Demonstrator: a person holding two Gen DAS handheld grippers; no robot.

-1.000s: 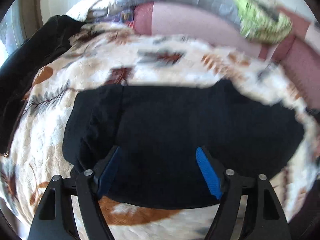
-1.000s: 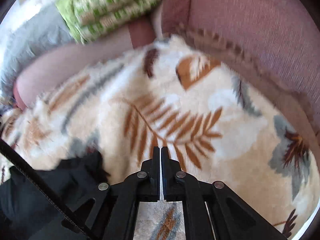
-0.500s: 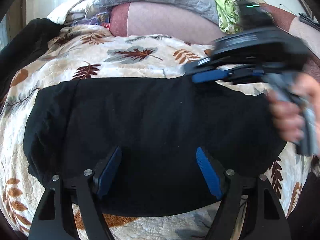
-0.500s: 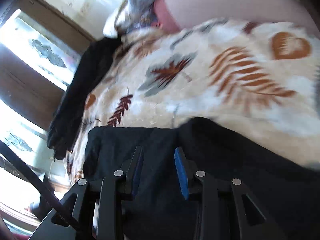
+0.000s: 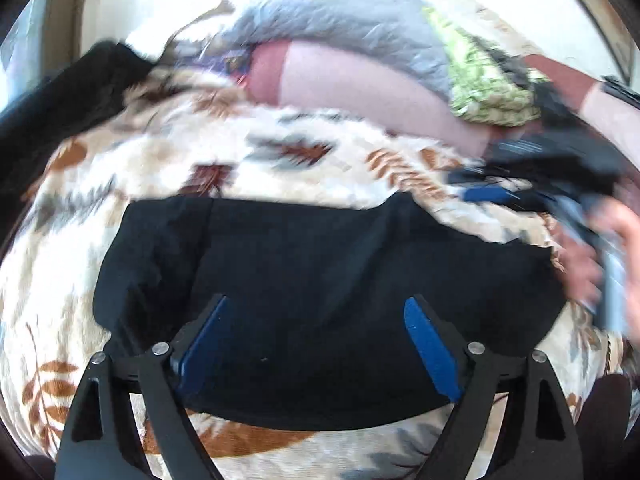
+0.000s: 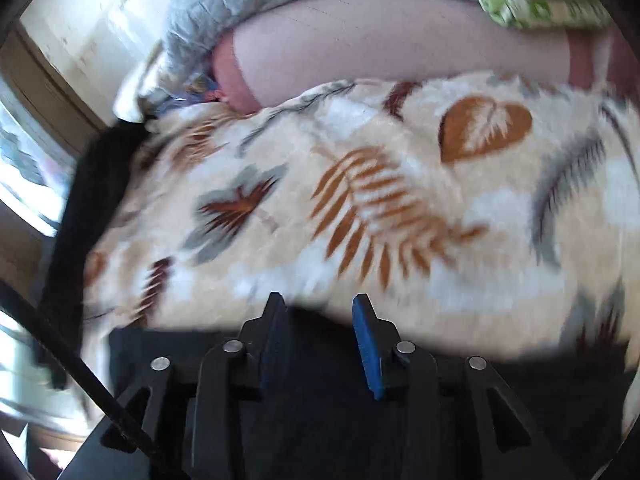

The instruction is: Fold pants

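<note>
The black pants (image 5: 320, 272) lie folded into a wide flat block on the leaf-patterned blanket (image 5: 280, 160). My left gripper (image 5: 316, 312) is wide open and empty, hovering over the near half of the pants. My right gripper (image 6: 320, 308) is open and empty above the far edge of the pants (image 6: 320, 420); it also shows blurred in the left wrist view (image 5: 520, 184), at the right above the blanket, held by a hand.
A pink sofa back (image 5: 360, 84) with a grey cushion (image 5: 340, 28) and a green patterned cloth (image 5: 488, 84) runs along the far side. Another black garment (image 5: 60, 108) lies at the blanket's left edge. A window (image 6: 24, 168) is at the left.
My right gripper opened from shut, then drew back to the right, off the pants' far edge. The left gripper stayed open and shifted a little over the pants.
</note>
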